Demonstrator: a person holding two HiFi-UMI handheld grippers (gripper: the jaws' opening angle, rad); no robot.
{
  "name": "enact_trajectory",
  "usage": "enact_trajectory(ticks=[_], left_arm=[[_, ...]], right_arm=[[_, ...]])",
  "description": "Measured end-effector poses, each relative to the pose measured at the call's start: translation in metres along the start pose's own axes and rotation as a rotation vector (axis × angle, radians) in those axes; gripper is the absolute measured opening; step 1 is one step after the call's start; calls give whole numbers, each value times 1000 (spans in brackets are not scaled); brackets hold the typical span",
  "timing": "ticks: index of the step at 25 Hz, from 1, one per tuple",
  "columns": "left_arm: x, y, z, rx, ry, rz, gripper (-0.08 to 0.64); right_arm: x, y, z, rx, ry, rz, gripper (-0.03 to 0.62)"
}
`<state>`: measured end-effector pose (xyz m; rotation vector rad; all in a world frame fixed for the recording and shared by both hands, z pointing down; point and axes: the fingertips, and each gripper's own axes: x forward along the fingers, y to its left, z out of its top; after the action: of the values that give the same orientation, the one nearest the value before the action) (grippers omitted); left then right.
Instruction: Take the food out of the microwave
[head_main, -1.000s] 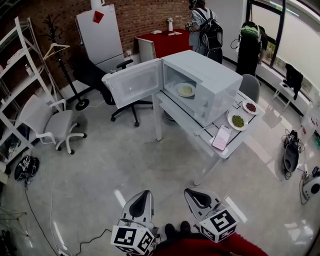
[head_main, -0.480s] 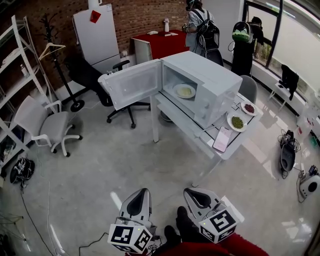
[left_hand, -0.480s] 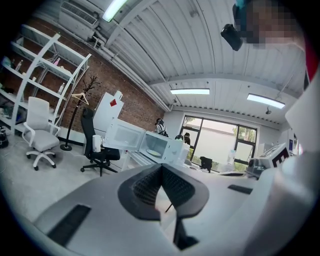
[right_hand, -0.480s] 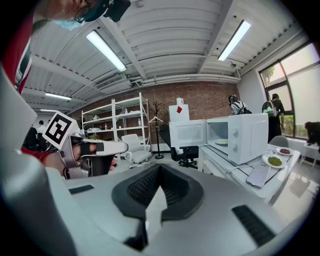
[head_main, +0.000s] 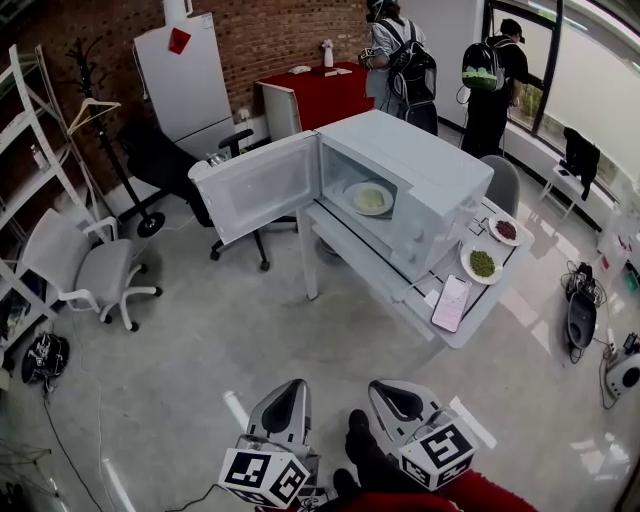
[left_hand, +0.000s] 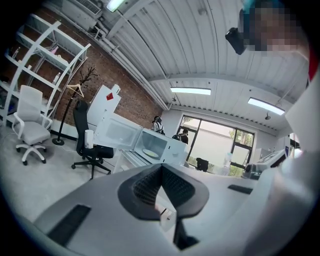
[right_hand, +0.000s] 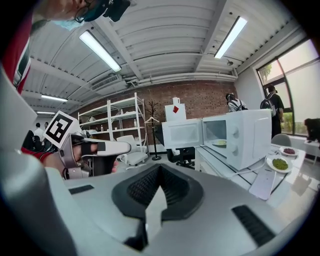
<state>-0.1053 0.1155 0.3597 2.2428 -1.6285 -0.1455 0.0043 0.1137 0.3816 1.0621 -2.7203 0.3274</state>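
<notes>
Head view: the microwave (head_main: 420, 190) door (head_main: 255, 187) stands open, and the plate of food (head_main: 369, 198) sits inside the microwave, untouched. I hold the left gripper (head_main: 290, 395) and right gripper (head_main: 390, 392) well short of the microwave, both with jaws closed and empty. Approach and retrieval are not yet done.

The white microwave (head_main: 420, 170) stood at the left end of the table (head_main: 360, 262), door (head_main: 255, 185) swung wide open. A white plate (head_main: 369, 198) of pale yellow food lay inside.

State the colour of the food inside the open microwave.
Pale yellow; the food sits on a white plate; head view shows it best.
</notes>
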Motion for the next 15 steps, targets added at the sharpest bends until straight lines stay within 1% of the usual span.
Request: enact_trajectory(ticks=[3, 7, 11, 15], left_arm=[[29, 12, 10, -26, 0, 6, 8], [72, 23, 21, -32, 20, 7, 8], [115, 34, 29, -58, 45, 18, 8], [157, 44, 35, -99, 66, 25, 8]], right_arm=[[20, -22, 8, 4, 1, 0, 11], [47, -53, 22, 16, 3, 0, 11], [71, -84, 37, 28, -2, 4, 11], [93, -112, 48, 40, -8, 4, 11]])
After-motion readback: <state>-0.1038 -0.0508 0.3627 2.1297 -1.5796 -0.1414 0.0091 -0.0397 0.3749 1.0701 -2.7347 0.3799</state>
